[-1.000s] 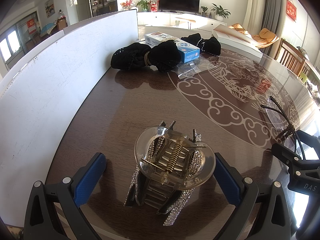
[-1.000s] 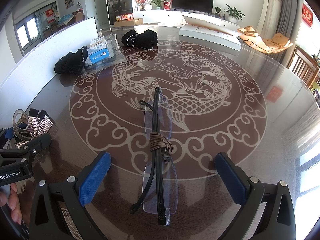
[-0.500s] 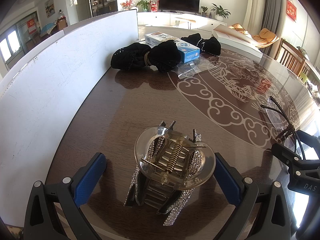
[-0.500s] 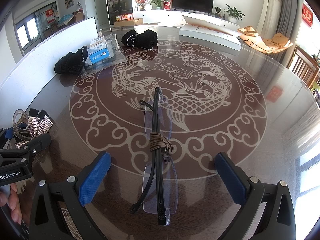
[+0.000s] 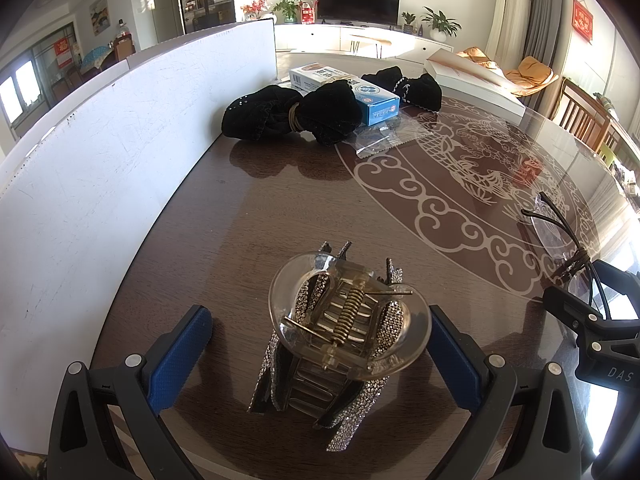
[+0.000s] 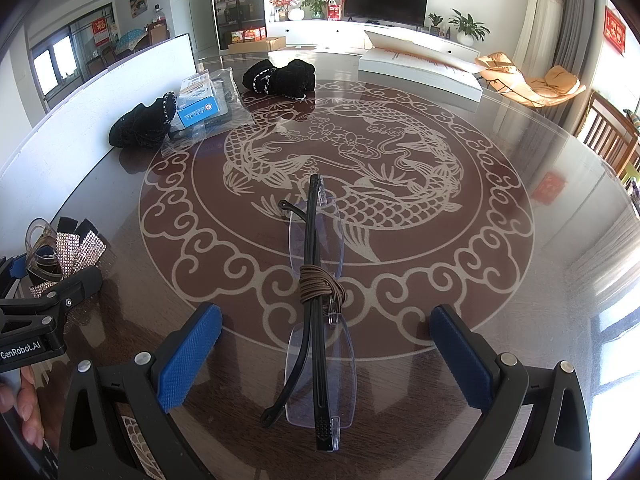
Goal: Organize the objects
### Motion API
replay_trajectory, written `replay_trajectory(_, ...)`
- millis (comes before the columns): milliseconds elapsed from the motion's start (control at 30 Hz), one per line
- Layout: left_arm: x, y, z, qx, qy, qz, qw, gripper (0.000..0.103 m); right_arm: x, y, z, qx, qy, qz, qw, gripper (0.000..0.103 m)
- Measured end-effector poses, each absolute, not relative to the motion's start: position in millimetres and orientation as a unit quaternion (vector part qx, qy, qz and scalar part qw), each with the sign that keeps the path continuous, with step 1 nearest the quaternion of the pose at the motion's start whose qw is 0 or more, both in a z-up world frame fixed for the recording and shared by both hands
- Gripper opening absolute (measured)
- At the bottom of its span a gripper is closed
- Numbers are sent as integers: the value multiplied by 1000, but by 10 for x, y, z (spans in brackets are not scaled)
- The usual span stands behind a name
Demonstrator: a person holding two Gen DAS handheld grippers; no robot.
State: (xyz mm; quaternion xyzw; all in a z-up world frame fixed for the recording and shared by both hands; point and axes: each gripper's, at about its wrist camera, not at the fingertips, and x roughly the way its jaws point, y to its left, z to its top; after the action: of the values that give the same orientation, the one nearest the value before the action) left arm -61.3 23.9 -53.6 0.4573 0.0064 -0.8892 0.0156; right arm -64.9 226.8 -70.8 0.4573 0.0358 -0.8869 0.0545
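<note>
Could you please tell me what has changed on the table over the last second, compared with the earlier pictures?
Nothing has visibly changed. The left gripper stays open around the rhinestone hair claw, and the right gripper stays open around the folded glasses with the brown hair tie wound round them. Neither item is gripped.

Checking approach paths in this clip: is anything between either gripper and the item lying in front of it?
Nothing visible. The left gripper is open with the hair clip lying between its fingers on the bare table. The right gripper is open around the folded glasses, with a brown hair tie wound around them.
</note>
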Motion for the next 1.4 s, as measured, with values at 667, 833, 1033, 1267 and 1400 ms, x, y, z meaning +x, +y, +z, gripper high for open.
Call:
replay_trajectory(667, -618, 242, -538, 457, 7, -889, 16, 103, -651, 2268, -707, 457, 36, -887, 55, 103)
replay_trajectory(833, -616, 237, -537, 458, 7, -889, 13, 103, -650, 2267, -706, 457, 36, -887, 55, 103)
replay_trajectory(1033, -592, 192, -527, 467, 1, -884, -3, 103, -649, 2266, -707, 457, 36, -887, 55, 103)
replay_trajectory(1267, -578, 118, -437, 451, 27, -892, -28, 53, -647, 2266, -707, 457, 36, -887, 55, 103)
replay_trajectory(1400, -552, 64, -391, 441, 58, -894, -50, 52, -649, 2267, -706, 457, 36, -887, 55, 103)
